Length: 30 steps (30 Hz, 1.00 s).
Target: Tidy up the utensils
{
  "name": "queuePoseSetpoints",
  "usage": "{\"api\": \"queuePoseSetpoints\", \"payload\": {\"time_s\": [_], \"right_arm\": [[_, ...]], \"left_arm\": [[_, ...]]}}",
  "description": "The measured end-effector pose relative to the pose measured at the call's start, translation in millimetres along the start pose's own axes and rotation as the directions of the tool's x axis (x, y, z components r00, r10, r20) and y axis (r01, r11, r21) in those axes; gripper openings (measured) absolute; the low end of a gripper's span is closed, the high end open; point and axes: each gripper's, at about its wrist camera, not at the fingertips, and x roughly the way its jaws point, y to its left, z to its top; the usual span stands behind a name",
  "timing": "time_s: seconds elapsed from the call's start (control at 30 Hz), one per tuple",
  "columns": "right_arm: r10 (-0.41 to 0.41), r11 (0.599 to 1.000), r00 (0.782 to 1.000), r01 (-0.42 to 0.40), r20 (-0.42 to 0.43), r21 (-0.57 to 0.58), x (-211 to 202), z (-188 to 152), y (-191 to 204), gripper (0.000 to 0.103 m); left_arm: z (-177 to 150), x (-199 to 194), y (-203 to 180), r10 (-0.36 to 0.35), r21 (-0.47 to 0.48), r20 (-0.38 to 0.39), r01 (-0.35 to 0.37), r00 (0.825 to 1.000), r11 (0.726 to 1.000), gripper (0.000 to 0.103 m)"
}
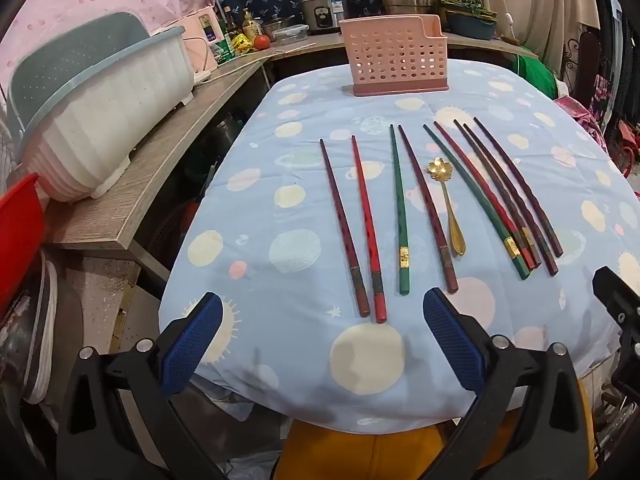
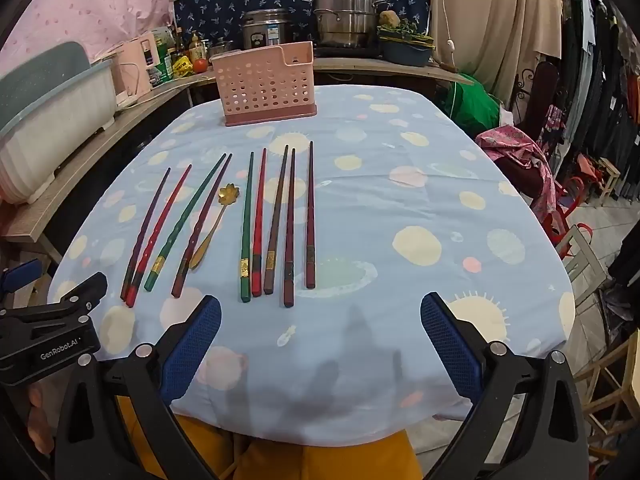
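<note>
Several chopsticks, red (image 1: 367, 228), green (image 1: 399, 212) and dark maroon (image 1: 428, 212), lie side by side on the blue patterned tablecloth (image 1: 304, 184). A gold flower-headed spoon (image 1: 448, 208) lies among them. A pink perforated utensil holder (image 1: 394, 58) stands upright at the far end. In the right wrist view the chopsticks (image 2: 248, 228), the spoon (image 2: 212, 228) and the holder (image 2: 266, 84) show too. My left gripper (image 1: 322, 336) is open and empty above the near table edge, just before the chopstick ends. My right gripper (image 2: 320, 336) is open and empty, right of the chopsticks.
A white and grey dish rack (image 1: 100, 120) sits on the wooden counter (image 1: 160, 168) to the left. Pots, a rice cooker (image 1: 326, 8) and bottles stand behind. A red tub (image 1: 18, 232) is at far left. Chairs and clothes (image 2: 560, 184) crowd the right side.
</note>
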Motion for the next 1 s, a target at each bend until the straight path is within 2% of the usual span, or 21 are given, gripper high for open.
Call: {"api": "queuePoseSetpoints", "payload": {"time_s": [0.17,0.23,1.0], "right_arm": [[-0.002,1.000,1.000,0.002,-0.004,-0.008,1.0,0.7,2.5,0.096],[-0.003,1.000,1.000,0.003,-0.006,-0.010,2.0,1.3,2.7,0.096],[-0.002,1.000,1.000,0.002,-0.003,-0.007,-0.8,0.4,6.8,0.096]], "left_arm": [[1.1,1.1,11.9,-0.029,-0.030,-0.008,0.029,1.000,0.999,0.096],[1.2,5.0,4.5,-0.001,-0.003,-0.014,0.001,1.000,1.000,0.096],[-1.0,5.3,7.3,0.005,-0.013,-0.021,-0.005,1.000,1.000,0.096]]}}
